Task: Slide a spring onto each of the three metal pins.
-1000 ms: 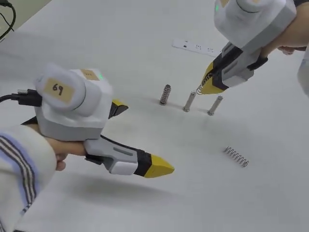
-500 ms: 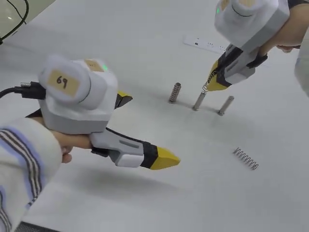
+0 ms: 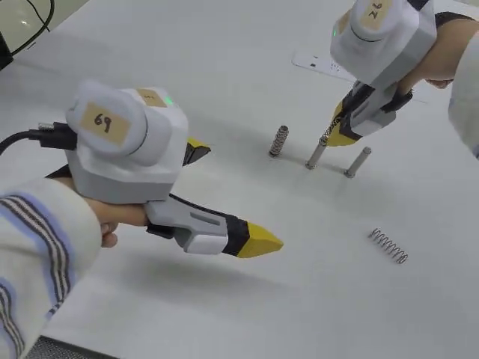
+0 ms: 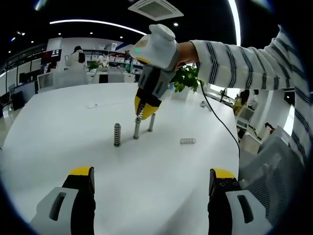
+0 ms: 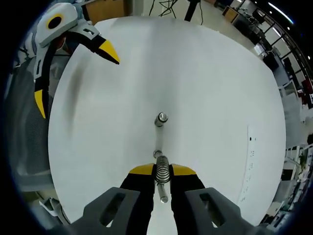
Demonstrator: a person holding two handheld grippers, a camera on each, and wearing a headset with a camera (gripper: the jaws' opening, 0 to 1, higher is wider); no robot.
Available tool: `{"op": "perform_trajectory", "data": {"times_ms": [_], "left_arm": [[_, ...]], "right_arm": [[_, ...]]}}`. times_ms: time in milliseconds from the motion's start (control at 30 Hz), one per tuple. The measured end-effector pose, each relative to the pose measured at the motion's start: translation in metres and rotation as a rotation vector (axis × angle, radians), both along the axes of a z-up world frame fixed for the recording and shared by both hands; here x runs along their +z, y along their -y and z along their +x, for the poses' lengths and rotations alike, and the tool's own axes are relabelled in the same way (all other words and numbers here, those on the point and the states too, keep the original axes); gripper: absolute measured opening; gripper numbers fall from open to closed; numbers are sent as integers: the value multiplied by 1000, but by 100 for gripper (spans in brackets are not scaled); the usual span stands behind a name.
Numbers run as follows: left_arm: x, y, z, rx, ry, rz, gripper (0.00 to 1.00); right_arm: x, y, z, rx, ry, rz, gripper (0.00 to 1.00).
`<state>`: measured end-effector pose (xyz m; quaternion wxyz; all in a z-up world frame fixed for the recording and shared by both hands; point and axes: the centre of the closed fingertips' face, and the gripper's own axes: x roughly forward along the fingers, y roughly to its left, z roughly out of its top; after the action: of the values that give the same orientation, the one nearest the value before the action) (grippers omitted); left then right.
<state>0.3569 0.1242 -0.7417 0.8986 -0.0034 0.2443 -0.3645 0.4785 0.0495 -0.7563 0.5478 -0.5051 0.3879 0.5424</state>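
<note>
Nearest the person, the left gripper (image 3: pixel 238 196) hangs wide open, empty. Beyond it lies a loose spring (image 3: pixel 388 245). Farther off, the right gripper (image 3: pixel 338 134) pinches a second spring (image 3: pixel 327 136) at the tip of the middle pin (image 3: pixel 316 155); keeping it coaxial should let it slide on.

Left gripper (image 3: pixel 244 196) sits low at near left, roughly level, gripped from below by the left hand (image 3: pixel 112 218), striped sleeve (image 3: pixel 34 254) at the wrist. Jaws spread wide apart. Right gripper (image 3: pixel 338 136) is at far right, held higher in the right hand (image 3: pixel 443 58), nose tilted steeply down. Jaws closed, pinching a spring (image 5: pixel 162 172) between the yellow tips.
</note>
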Motion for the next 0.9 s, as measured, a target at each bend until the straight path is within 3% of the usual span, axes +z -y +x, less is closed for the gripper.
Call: {"op": "perform_trajectory", "data": {"times_ms": [200, 900], "left_arm": [[-5, 0, -2, -3, -21, 6, 94], [-8, 1, -3, 0, -34, 4, 95]], "right_arm": [[-6, -3, 2, -3, -13, 1, 9], [-38, -7, 9, 31, -47, -73, 9]]}}
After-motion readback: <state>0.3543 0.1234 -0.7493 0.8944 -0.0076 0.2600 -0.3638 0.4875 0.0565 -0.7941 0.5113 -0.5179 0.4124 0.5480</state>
